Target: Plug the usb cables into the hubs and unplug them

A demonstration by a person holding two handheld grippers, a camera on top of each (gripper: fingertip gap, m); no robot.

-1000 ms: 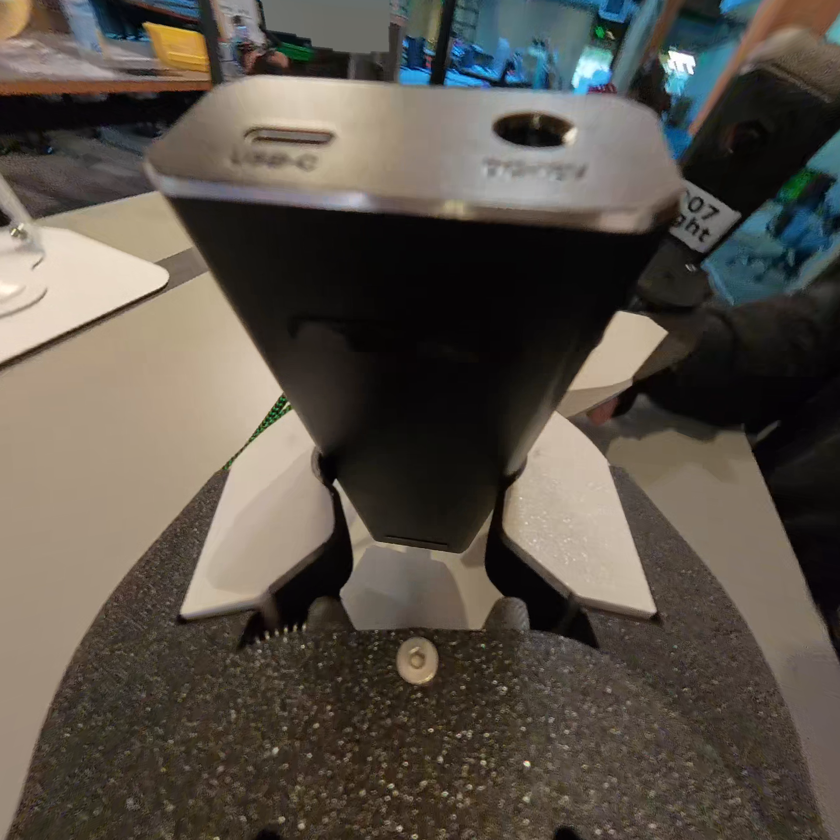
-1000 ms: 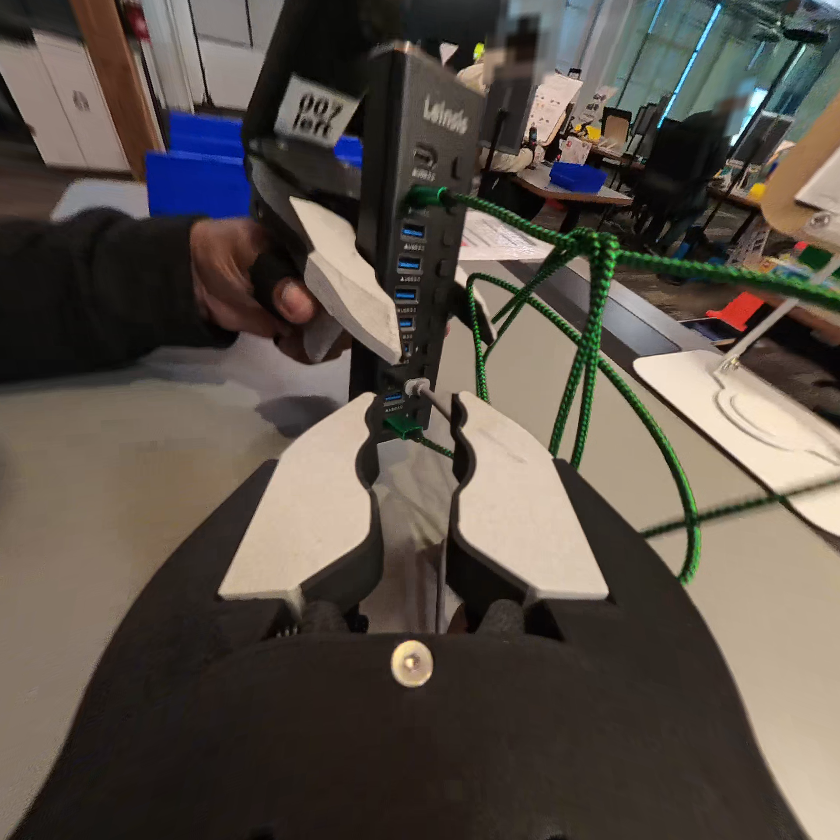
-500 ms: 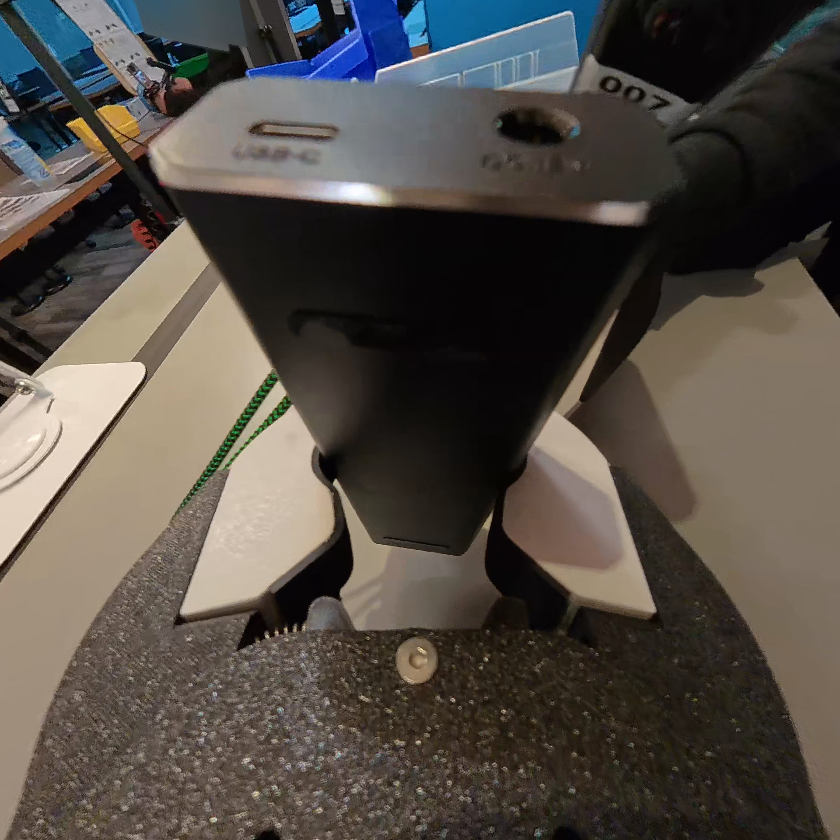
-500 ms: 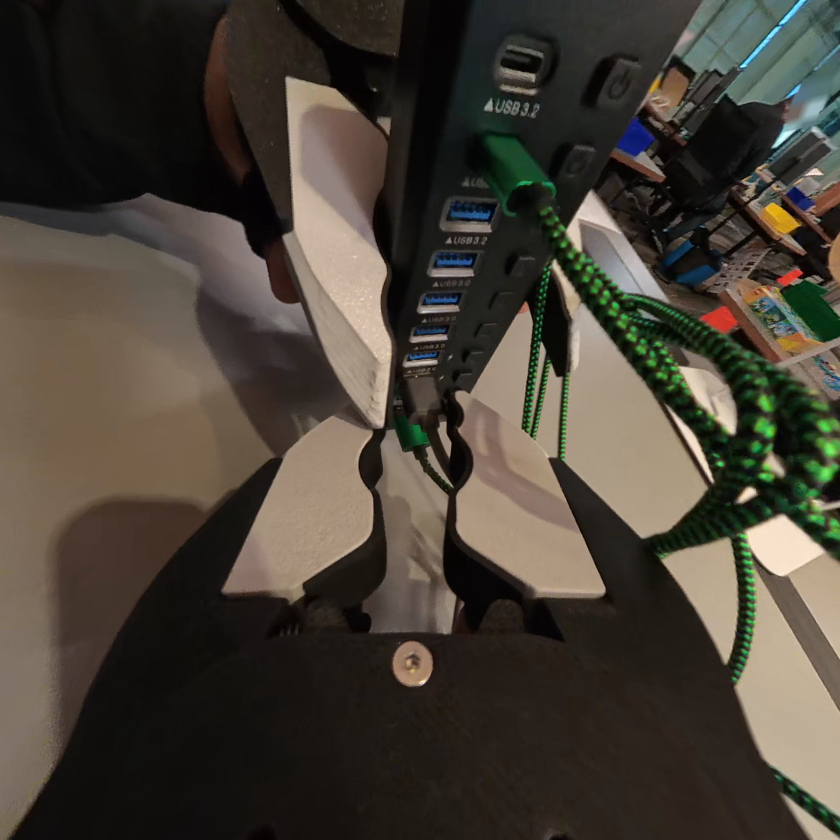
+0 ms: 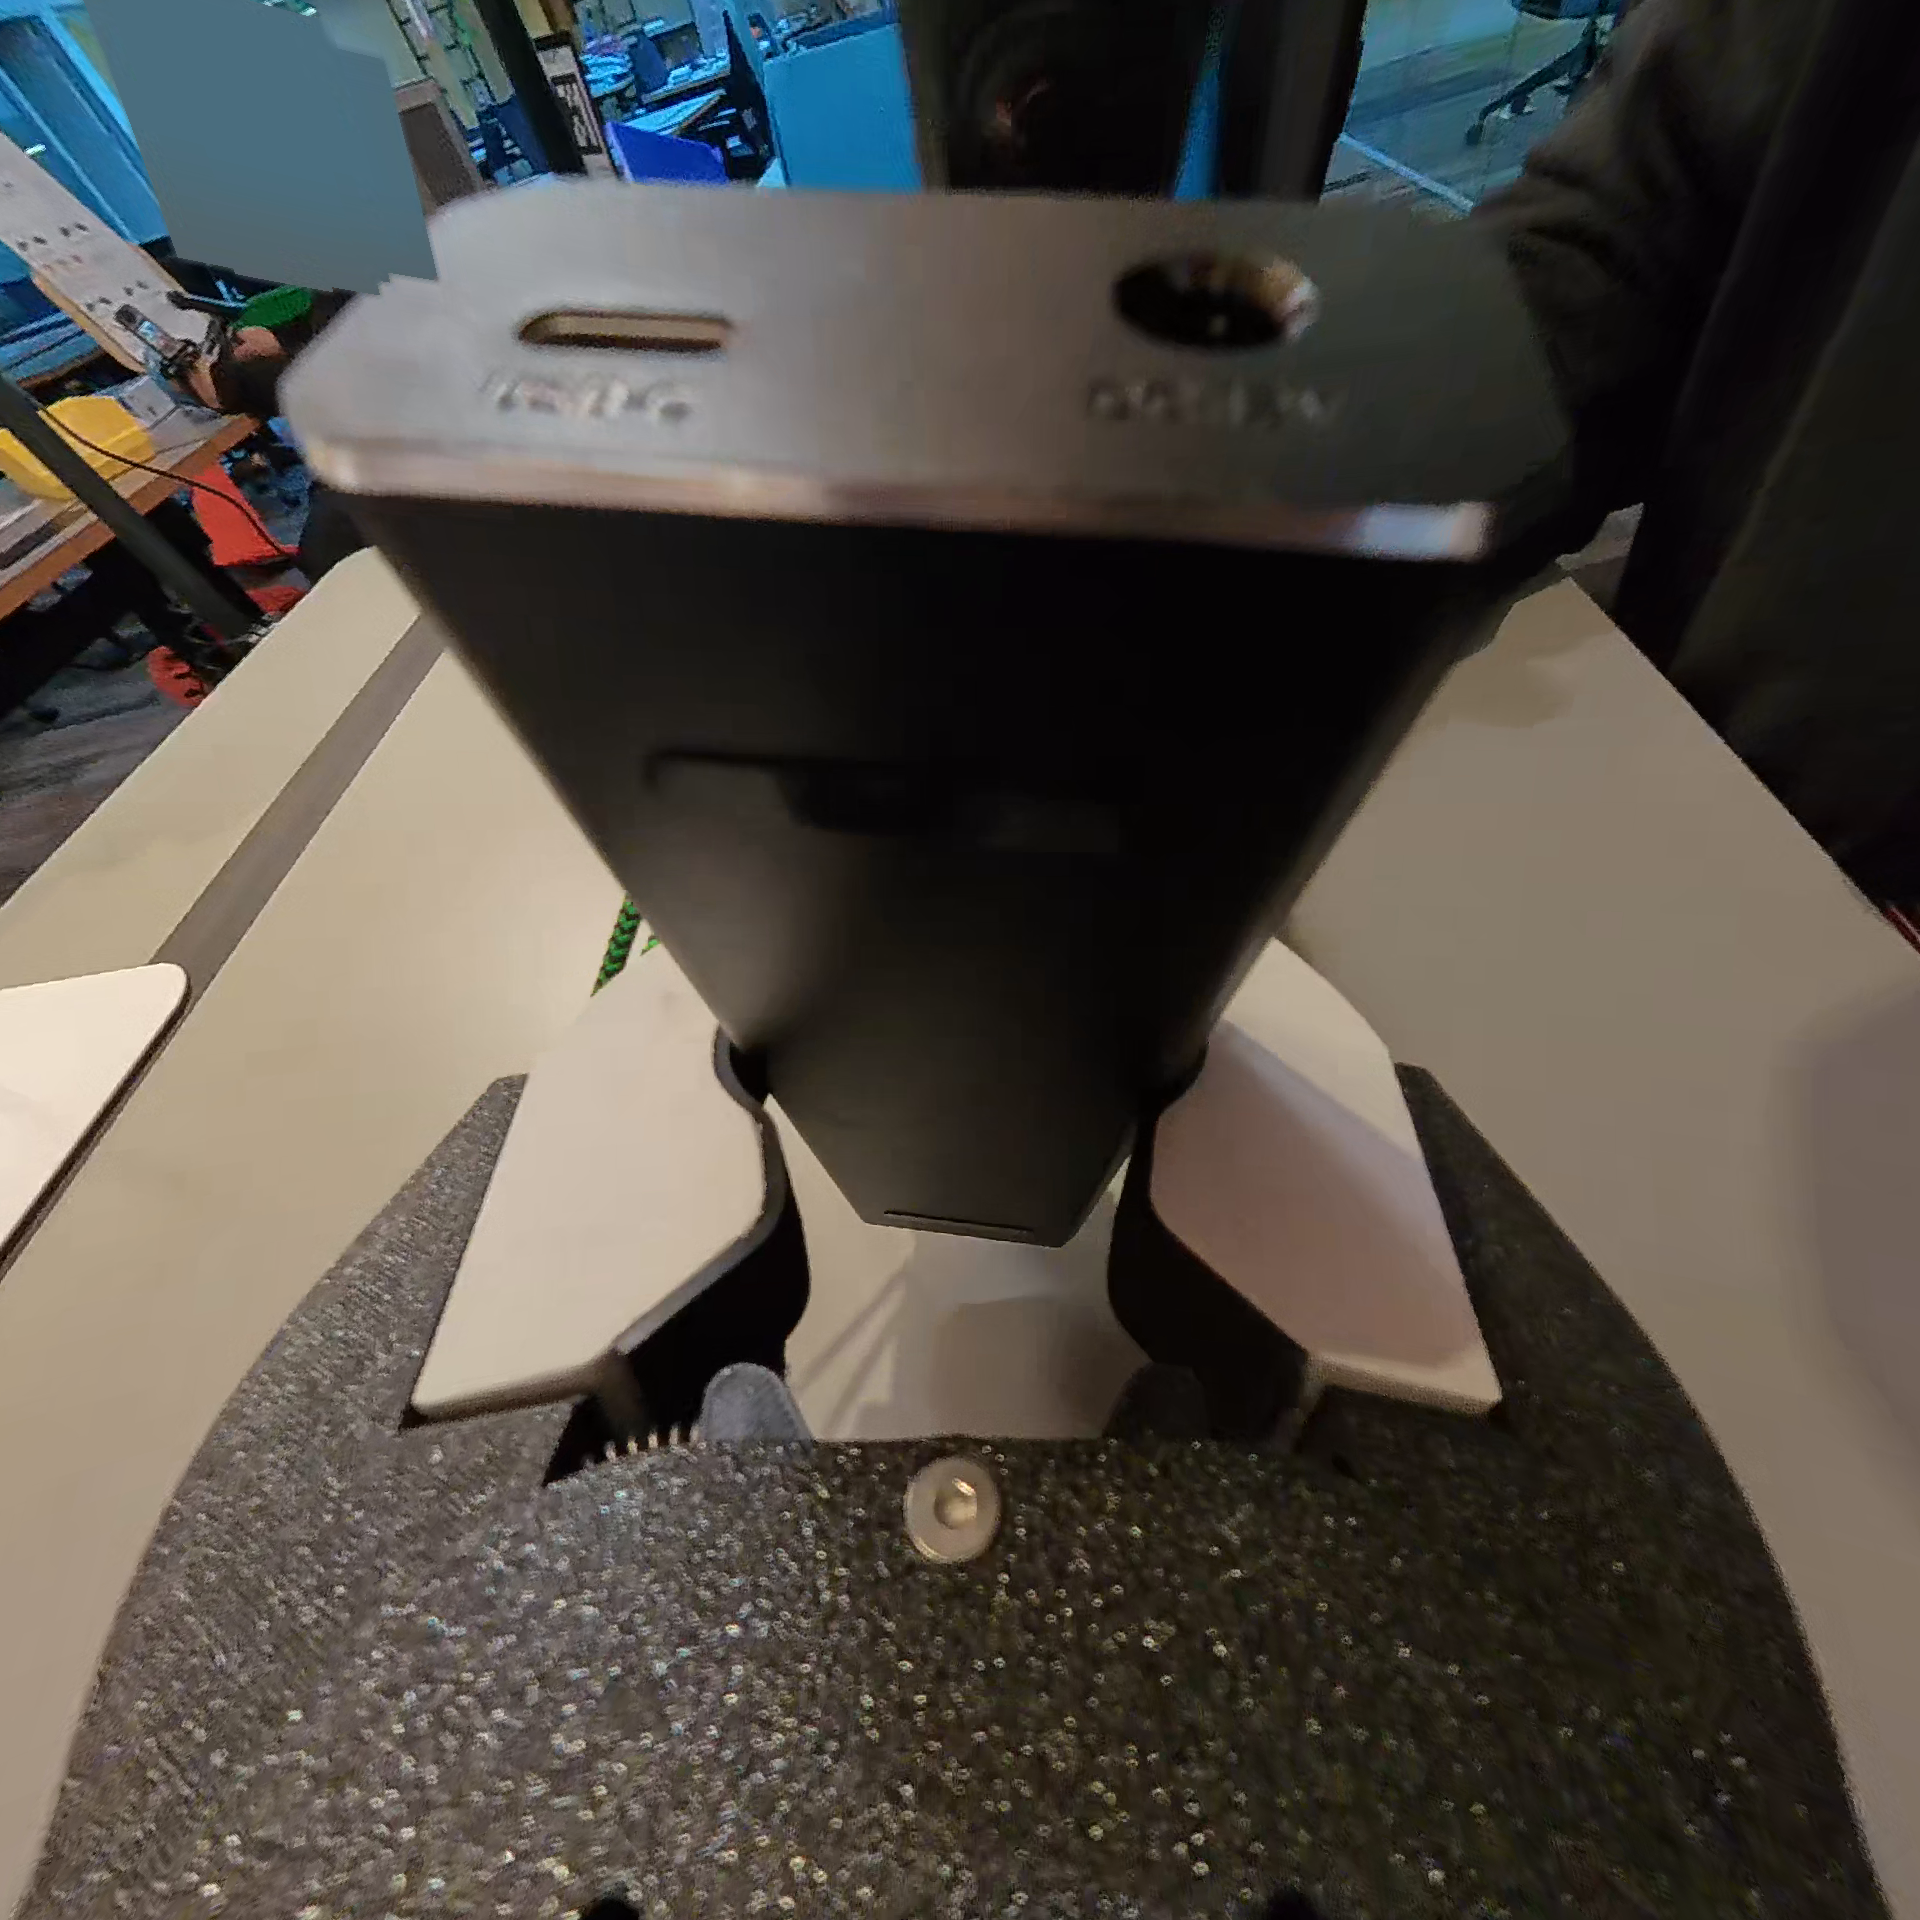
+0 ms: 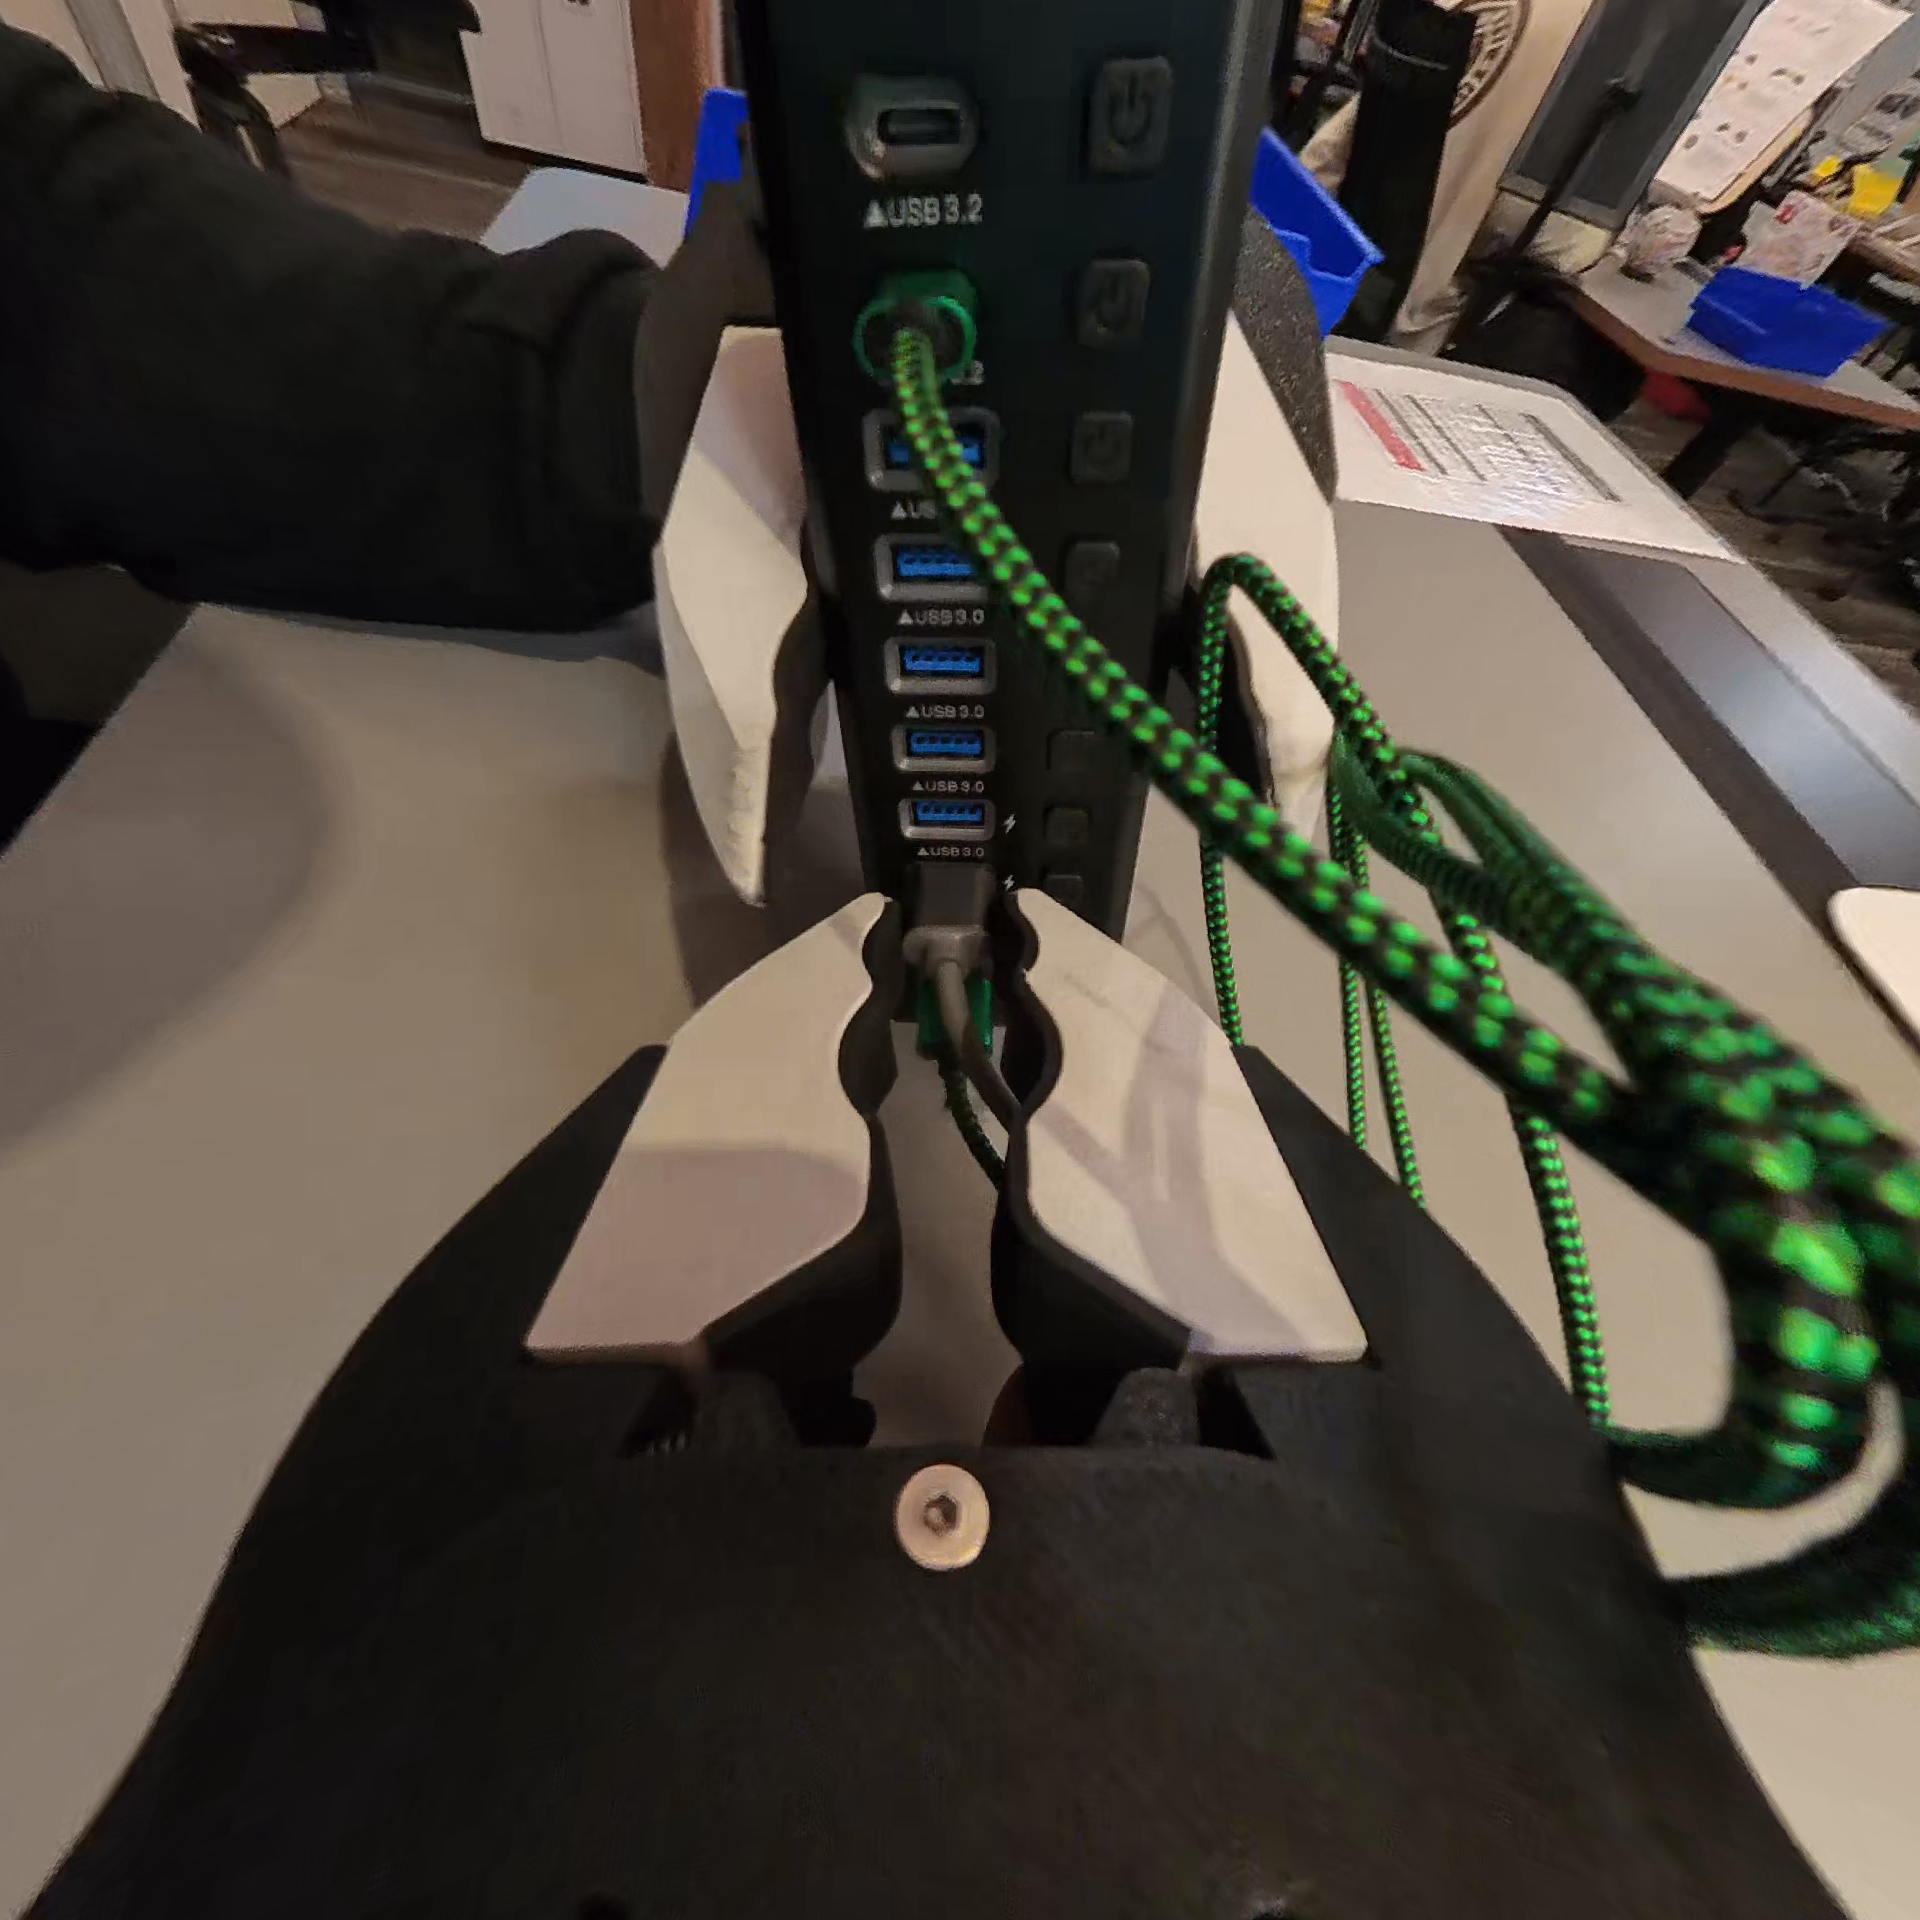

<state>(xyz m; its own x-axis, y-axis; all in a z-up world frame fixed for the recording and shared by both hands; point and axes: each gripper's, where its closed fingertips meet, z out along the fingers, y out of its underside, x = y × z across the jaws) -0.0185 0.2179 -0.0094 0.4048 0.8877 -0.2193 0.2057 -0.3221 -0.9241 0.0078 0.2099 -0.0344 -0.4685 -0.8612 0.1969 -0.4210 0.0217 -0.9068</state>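
My left gripper (image 5: 956, 1049) is shut on a black USB hub (image 5: 935, 748) and holds it upright above the table; its end face with two sockets faces the left wrist camera. In the right wrist view the hub (image 6: 997, 499) shows its row of blue ports, with the left gripper's fingers (image 6: 727, 675) on its sides. A green braided cable (image 6: 1195, 748) is plugged into an upper port. My right gripper (image 6: 948, 920) is shut on a dark grey USB plug (image 6: 943, 914) at the hub's lowest port. A green plug (image 6: 935, 1023) hangs just below it.
Loops of green cable (image 6: 1558, 935) hang to the right of the hub. A white mat (image 5: 62, 1060) lies at the left, a printed sheet (image 6: 1475, 447) and blue bins (image 6: 1787, 322) farther back. A dark sleeve (image 6: 312, 364) reaches in from the left. Only a small space, under 4 cm, lies between the two pairs of fingers.
The right gripper has moved in close to the hub with the grey plug, which now sits at the lowest port. The left gripper has turned with the hub still in it.
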